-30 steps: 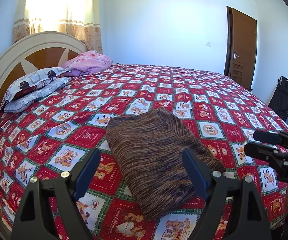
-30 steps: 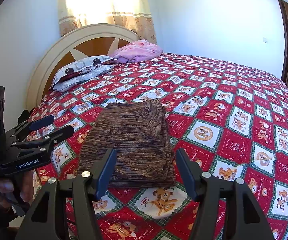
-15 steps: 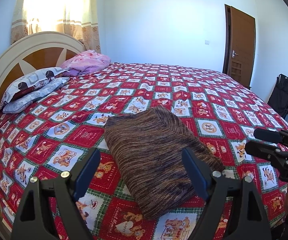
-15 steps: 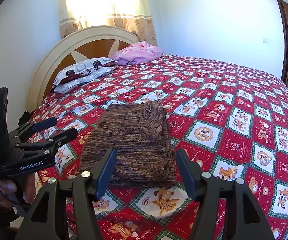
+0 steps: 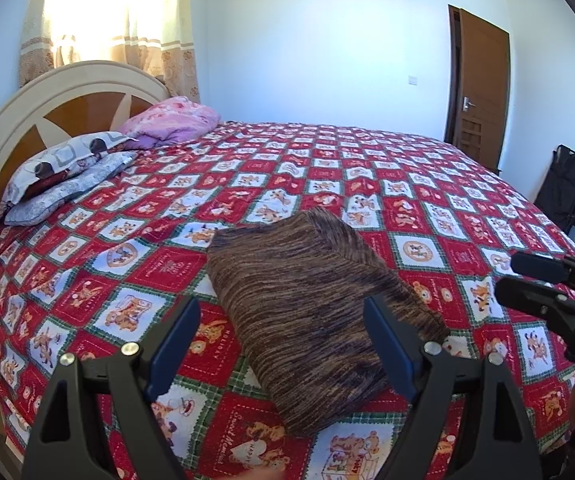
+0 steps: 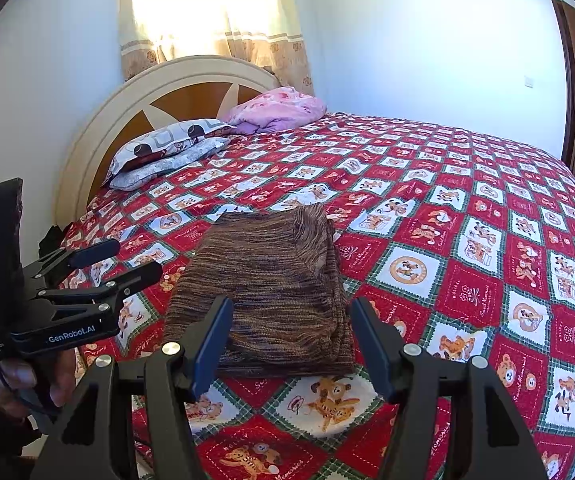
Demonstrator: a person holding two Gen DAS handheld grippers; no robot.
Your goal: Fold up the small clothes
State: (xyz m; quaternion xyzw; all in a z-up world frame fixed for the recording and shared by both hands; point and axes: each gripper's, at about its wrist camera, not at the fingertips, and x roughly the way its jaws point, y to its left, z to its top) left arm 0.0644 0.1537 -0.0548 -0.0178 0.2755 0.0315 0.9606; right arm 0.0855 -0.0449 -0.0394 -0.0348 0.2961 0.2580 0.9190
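There is one folded brown garment (image 5: 311, 320) on one bed, which has one red patterned bedspread (image 5: 427, 184) and one round headboard (image 5: 47, 96). At the head of the bed I count two grey patterned pillows (image 5: 63, 168), stacked one on the other, and one pink bundle (image 5: 171, 120) beside them. The room also has one curtain (image 5: 119, 20), one brown door (image 5: 479, 88), one black bag (image 5: 567, 188), and two grippers, the left gripper (image 5: 283, 344) and the right gripper (image 6: 291, 340), both open.

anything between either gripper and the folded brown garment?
Nothing visible. The folded brown knit garment lies alone on the bedspread, with open air ahead of the left gripper and right gripper, both open.
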